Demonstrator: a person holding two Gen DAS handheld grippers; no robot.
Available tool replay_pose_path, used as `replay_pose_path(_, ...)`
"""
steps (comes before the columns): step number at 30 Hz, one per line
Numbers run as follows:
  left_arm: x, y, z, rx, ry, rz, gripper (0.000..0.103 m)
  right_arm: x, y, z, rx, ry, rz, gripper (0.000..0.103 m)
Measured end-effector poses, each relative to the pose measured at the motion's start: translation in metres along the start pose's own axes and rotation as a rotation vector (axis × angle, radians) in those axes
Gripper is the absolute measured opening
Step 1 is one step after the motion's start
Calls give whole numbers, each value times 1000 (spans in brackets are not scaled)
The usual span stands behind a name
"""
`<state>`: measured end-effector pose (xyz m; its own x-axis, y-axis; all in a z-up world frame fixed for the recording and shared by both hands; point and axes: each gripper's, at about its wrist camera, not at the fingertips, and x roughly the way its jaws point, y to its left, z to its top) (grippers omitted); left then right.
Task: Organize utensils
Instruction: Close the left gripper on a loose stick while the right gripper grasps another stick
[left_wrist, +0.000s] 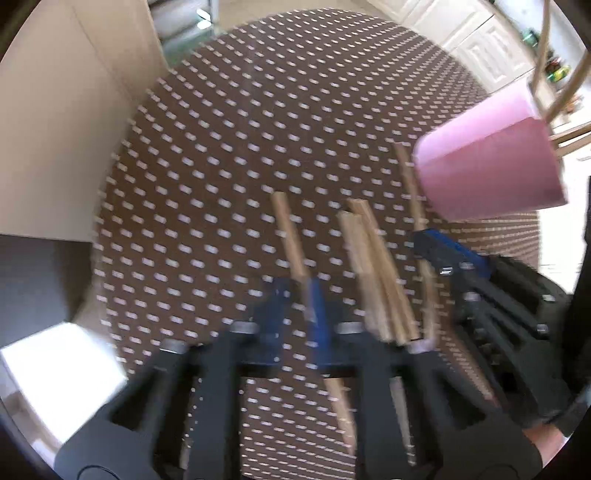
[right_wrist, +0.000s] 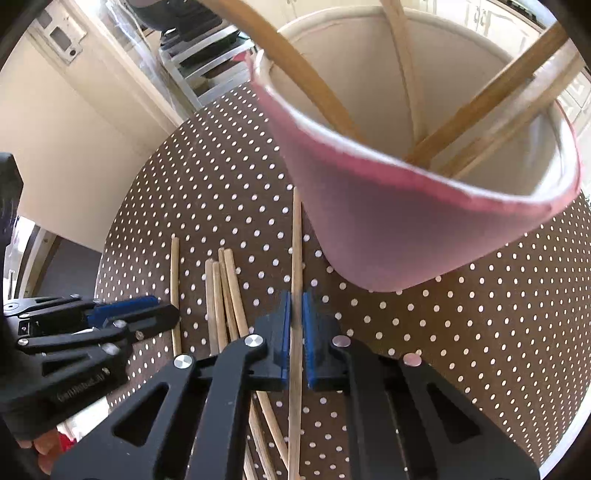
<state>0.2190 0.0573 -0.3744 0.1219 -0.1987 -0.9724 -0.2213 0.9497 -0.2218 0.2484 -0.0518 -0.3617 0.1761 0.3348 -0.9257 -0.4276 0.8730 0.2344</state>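
A pink cup (right_wrist: 406, 236) with a white inside stands on the brown dotted table (right_wrist: 480, 332) and holds several long wooden utensils (right_wrist: 480, 99). My right gripper (right_wrist: 295, 306) is shut on one wooden chopstick (right_wrist: 296, 240) that lies just left of the cup. To its left lies a loose bundle of chopsticks (right_wrist: 221, 295). The left wrist view is blurred. There my left gripper (left_wrist: 298, 291) is shut on a single chopstick (left_wrist: 290, 232) at the left of the bundle (left_wrist: 369, 258). The right gripper (left_wrist: 428, 247) and the cup (left_wrist: 487, 166) show at the right.
The round table's edge (left_wrist: 107, 221) curves close on the left, with a beige wall (left_wrist: 55, 129) beyond it. White cabinets (left_wrist: 480, 44) and a metal shelf (right_wrist: 207, 62) stand behind the table. A hand (right_wrist: 40, 446) holds the left gripper (right_wrist: 159, 314).
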Motion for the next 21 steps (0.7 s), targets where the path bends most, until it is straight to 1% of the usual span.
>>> replay_pose_path(3, 0, -3, -4, 25, -7, 14, 5, 1, 1, -2, 14, 35, 29, 5)
replay_pose_path(8, -1, -2, -10, 31, -2, -13, 4, -2, -1, -13, 40, 64, 65, 5)
replay_pose_path(12, -6, -1, -17, 47, -5, -25, 2, -11, -2, -23, 52, 55, 94, 5)
replay_pose_path(16, -8, -4, -33, 53, -21, -48, 1, -23, -2, -32, 59, 33, 111, 5)
replay_pose_path(19, -12, -6, -41, 65, -31, -51, 1, -25, 1, -32, 64, 31, 121, 5)
replay_pose_path(21, -14, -5, -45, 68, -27, -30, 1, -26, 3, -34, 67, 31, 118, 5)
